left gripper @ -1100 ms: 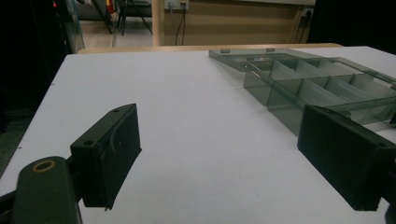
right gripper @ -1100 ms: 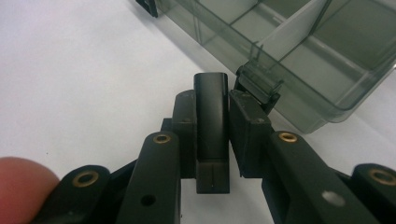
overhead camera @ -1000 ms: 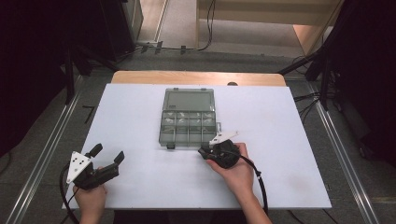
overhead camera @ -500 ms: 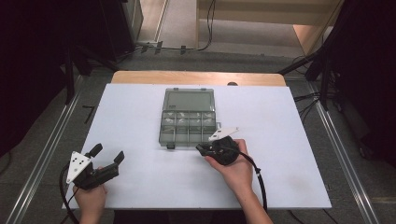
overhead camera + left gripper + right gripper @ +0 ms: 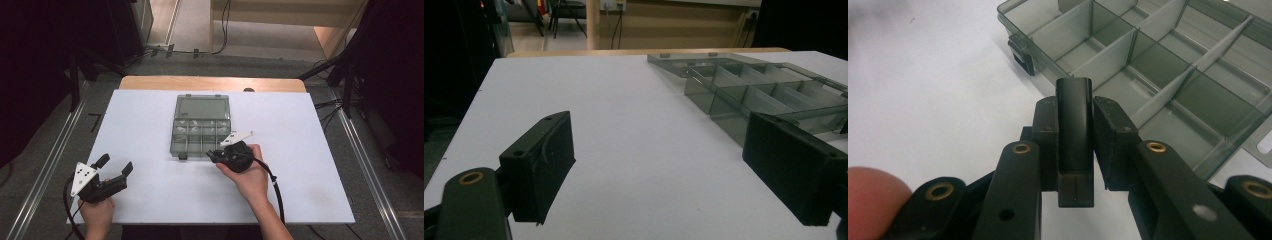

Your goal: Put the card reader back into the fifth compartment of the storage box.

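While clamping a black clip point(image 5: 1075, 135), the right gripper point(image 5: 1075, 117) hovers beside the organizer box point(image 5: 1168, 65).

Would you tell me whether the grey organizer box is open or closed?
Open: the organizer box has its lid laid flat behind it, leaving the compartments uncovered.

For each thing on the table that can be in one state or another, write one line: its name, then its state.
Organizer box: lid open and laid flat behind it; visible compartments look empty.
Black part: clamped upright between the right gripper's jaws, near the box's front edge.
Right gripper: shut on the black part.
Left gripper: open, nothing between its jaws, away from the box.
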{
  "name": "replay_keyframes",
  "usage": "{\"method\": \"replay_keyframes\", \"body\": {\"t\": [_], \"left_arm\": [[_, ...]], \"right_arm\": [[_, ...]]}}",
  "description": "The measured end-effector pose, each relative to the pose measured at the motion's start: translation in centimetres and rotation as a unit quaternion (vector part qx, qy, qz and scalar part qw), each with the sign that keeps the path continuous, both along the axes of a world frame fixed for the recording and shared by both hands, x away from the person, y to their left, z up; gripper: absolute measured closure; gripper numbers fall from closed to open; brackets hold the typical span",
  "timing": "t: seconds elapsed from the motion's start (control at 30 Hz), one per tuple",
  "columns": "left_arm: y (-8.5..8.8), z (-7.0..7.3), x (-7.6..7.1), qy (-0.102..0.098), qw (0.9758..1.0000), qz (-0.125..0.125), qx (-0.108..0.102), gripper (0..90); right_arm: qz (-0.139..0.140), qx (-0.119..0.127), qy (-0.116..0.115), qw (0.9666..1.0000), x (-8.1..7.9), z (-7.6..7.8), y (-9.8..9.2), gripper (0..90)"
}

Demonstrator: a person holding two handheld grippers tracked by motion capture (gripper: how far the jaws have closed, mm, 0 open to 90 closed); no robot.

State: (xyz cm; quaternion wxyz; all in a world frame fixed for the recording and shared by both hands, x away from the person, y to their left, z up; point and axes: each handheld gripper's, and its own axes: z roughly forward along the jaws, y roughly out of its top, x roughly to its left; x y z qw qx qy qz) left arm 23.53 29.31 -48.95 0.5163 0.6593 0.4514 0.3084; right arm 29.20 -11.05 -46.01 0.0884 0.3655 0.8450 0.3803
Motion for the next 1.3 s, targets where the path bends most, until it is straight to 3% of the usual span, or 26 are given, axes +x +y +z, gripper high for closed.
{"method": "replay_keyframes", "body": {"t": [1.3], "left_arm": [[0.1,0.0,0.0,0.000,1.0000,0.001,-0.003,13.6]], "right_arm": [[0.024,0.014,-0.008,0.9996,2.8,2.4,3.5,71.2]]}}
